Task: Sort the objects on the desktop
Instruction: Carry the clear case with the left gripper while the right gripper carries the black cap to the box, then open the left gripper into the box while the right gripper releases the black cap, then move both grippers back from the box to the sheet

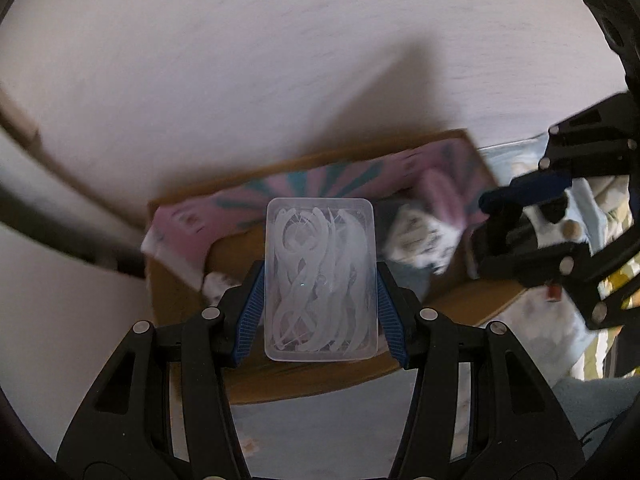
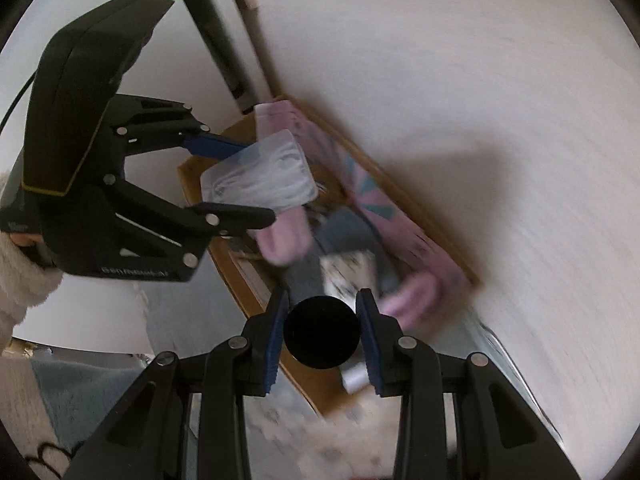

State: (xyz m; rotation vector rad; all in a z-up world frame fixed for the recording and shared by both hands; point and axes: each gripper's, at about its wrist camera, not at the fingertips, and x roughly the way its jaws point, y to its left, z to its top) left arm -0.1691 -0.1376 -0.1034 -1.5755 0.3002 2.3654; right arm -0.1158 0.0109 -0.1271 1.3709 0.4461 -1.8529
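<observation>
My left gripper (image 1: 320,300) is shut on a clear plastic box of white floss picks (image 1: 320,280), held above an open cardboard box (image 1: 188,304). From the right wrist view the same clear box (image 2: 260,176) sits between the left gripper's (image 2: 240,178) blue pads. My right gripper (image 2: 322,338) is shut on a round black object (image 2: 321,332), seen end on, over the cardboard box (image 2: 256,292). In the left wrist view the right gripper (image 1: 516,216) is at the right edge, with something black and white between its fingers.
The cardboard box holds a pink and teal packet (image 1: 304,188), pink items (image 2: 280,244) and a patterned white item (image 2: 348,272). It stands beside a white tabletop (image 1: 240,60). A light blue fluffy fabric (image 2: 80,392) lies below, and a white fuzzy sleeve (image 2: 20,284) is at the left edge.
</observation>
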